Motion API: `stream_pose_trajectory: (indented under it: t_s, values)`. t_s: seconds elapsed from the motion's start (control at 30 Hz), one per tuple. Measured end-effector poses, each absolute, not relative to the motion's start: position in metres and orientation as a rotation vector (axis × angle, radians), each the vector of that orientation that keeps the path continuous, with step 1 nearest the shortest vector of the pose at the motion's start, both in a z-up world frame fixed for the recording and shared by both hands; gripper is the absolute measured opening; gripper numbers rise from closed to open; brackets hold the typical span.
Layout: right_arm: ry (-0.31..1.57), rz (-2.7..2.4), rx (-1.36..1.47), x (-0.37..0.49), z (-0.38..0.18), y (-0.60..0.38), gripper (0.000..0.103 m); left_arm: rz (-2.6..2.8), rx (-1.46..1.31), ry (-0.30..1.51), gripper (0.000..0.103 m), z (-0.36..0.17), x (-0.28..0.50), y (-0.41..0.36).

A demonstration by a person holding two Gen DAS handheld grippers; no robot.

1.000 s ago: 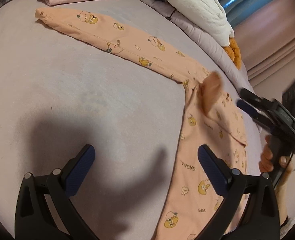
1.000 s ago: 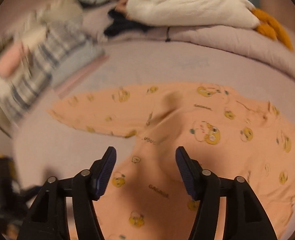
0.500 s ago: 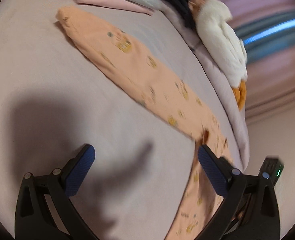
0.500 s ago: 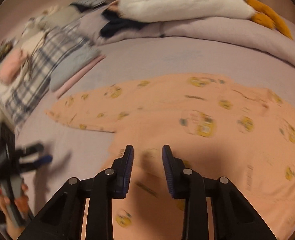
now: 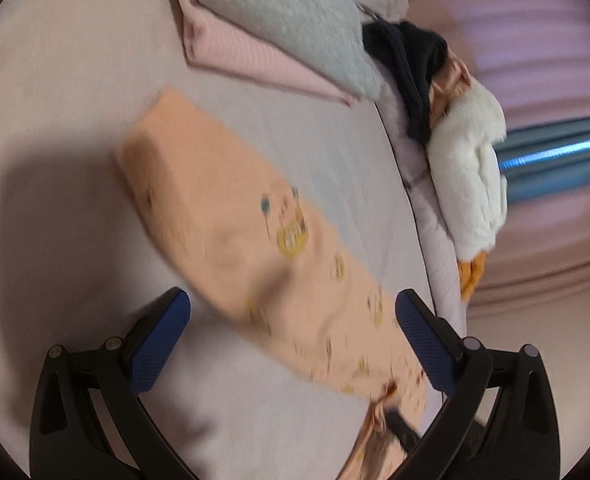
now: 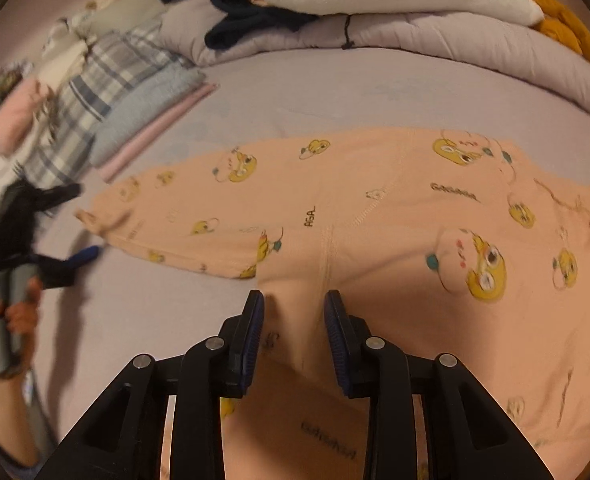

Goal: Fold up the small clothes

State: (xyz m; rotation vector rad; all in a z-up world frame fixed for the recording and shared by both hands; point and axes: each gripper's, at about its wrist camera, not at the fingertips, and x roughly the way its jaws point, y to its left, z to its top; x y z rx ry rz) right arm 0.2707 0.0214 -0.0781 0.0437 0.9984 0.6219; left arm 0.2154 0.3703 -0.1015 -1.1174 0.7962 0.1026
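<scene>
Peach pants (image 6: 375, 216) printed with yellow ducks lie flat on the lilac bed sheet (image 6: 295, 92). My right gripper (image 6: 293, 300) points down at the crotch seam, its jaws narrow with a ridge of the fabric pinched between the blue pads. One leg (image 5: 231, 216) of the pants runs away to the left. My left gripper (image 5: 292, 298) hovers wide open over that leg, short of its cuff end (image 5: 155, 128), with nothing gripped. The right wrist view shows the left gripper (image 6: 77, 222) blurred beside the cuff, with a hand (image 6: 19, 312) on its handle.
Folded clothes are stacked past the cuff: a pink piece (image 5: 255, 60) under a grey one (image 5: 295, 20), plaid and blue ones (image 6: 135, 88) in the right wrist view. A dark garment (image 5: 411, 64) and a white plush duck (image 5: 471, 176) lie on the rolled duvet (image 6: 435, 36).
My left gripper has slid along the pant leg toward its cuff and rolled. My right gripper's jaws have narrowed onto the crotch fabric and sunk closer to the bed.
</scene>
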Motion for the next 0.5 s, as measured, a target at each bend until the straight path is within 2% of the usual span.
stream_pose_trajectory:
  t_s: [0.07, 0.23, 0.3, 0.33, 0.4, 0.47, 0.5]
  values:
    - [0.986, 0.63, 0.071, 0.264, -0.076, 0.01, 0.033, 0.176, -1.106, 0.764, 0.102, -0.1, 0.218, 0.376]
    - [0.984, 0.642, 0.14, 0.252, -0.073, -0.021, 0.033, 0.331, -1.089, 0.722, 0.089, -0.097, 0.223, 0.382]
    - [0.972, 0.638, 0.147, 0.246, -0.07, -0.031, 0.033, 0.388, -1.05, 0.74, 0.063, -0.096, 0.226, 0.382]
    - [0.967, 0.637, 0.153, 0.243, -0.068, -0.037, 0.033, 0.401, -1.043, 0.75, 0.056, -0.097, 0.228, 0.383]
    - [0.955, 0.625, 0.167, 0.238, -0.066, -0.048, 0.033, 0.422, -1.043, 0.771, 0.02, -0.101, 0.226, 0.386]
    - [0.944, 0.607, 0.178, 0.233, -0.065, -0.059, 0.033, 0.431, -1.058, 0.801, 0.006, -0.106, 0.224, 0.389]
    - [0.941, 0.598, 0.182, 0.232, -0.065, -0.063, 0.033, 0.439, -1.053, 0.808, 0.006, -0.106, 0.222, 0.389]
